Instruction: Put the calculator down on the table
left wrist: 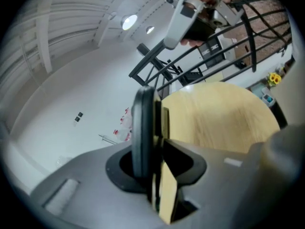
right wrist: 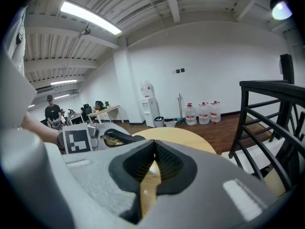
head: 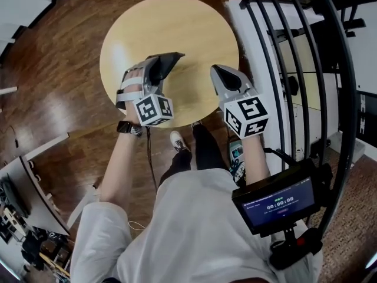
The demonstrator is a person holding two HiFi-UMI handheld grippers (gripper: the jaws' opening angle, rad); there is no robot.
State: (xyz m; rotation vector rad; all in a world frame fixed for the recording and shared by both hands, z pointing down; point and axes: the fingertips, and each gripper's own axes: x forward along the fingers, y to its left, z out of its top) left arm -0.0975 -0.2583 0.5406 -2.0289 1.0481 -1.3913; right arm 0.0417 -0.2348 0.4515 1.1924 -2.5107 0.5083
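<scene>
A: How many of each thing does the scene hold?

B: Two tongs, one calculator, one tabletop; the left tongs are clamped on the dark calculator, which stands on edge between the pads, over the near-left part of the round tabletop; the right tongs are empty, tips pressed together, above the near-right rim.

A: And the surface, the room?

B: The tabletop is pale wood; the floor beneath is dark wood; a black railing runs along the right; against the far white wall stand three water bottles and one water dispenser; one person is among desks at the far left.
</scene>
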